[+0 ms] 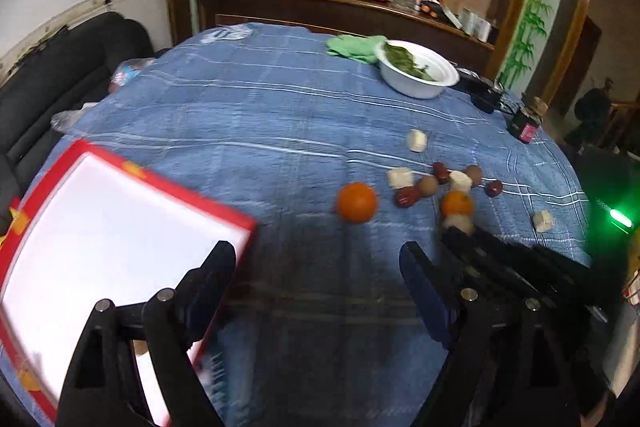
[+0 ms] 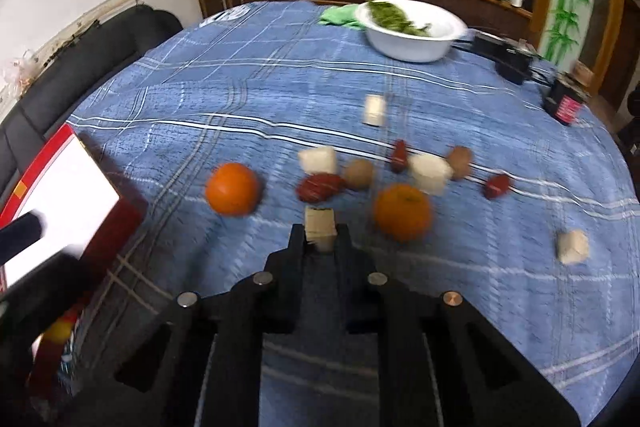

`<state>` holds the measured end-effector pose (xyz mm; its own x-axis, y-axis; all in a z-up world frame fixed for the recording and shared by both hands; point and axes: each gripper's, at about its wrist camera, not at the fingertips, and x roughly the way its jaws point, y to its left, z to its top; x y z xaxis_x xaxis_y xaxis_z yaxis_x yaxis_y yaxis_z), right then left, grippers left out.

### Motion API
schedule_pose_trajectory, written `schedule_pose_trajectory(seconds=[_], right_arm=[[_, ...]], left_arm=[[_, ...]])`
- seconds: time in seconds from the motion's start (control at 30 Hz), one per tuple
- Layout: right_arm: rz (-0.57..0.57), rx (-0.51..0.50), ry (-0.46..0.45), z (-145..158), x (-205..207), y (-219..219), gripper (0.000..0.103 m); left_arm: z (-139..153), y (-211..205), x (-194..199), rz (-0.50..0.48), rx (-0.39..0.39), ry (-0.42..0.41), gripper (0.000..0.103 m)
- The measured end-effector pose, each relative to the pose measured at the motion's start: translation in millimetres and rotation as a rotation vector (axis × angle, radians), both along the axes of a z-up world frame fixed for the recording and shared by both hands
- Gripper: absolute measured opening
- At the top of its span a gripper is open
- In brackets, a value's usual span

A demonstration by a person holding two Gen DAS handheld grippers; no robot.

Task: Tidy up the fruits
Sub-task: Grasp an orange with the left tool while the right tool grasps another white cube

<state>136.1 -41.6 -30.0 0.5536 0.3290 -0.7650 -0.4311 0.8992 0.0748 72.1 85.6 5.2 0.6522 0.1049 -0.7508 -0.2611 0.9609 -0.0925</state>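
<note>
The right gripper is clamped on a pale cube just above the blue tablecloth, beside an orange. The left gripper gapes wide, holding nothing, near the red box.

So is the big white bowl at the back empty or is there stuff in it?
Not empty. The white bowl holds a small heap of green leaves against one side; the rest of its inside shows bare white.
</note>
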Motion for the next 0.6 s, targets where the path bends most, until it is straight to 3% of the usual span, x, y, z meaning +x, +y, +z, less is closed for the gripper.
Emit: schedule_pose_trajectory(seconds=[0.2,0.27,0.33,0.37,0.6], right_arm=[[-0.071,0.071,-0.014,8.2,-11.5,-47.7,0.016],[-0.08,0.096,-0.017,8.6,-12.5,-54.8,0.015],[-0.08,0.113,-0.019,8.1,-10.5,-56.5,0.015],[-0.077,0.122,-0.017,7.7,-9.8,-57.2,0.015],[-0.059,0.133,-0.017,8.5,-10.7,-59.0,0.015]], left_arm=[[-23.5,-17.3,44.2,-0.015,0.007,0.052,0.083],[-33.9,-20.2,56.6,-0.005,0.029,0.078,0.075],[-40.2,-21.0,63.0,-0.007,0.043,0.097,0.044],[-44.6,-20.1,65.6,-0.01,0.045,0.12,0.033],[-40.6,-19.1,45.4,-0.019,0.059,0.127,0.029]])
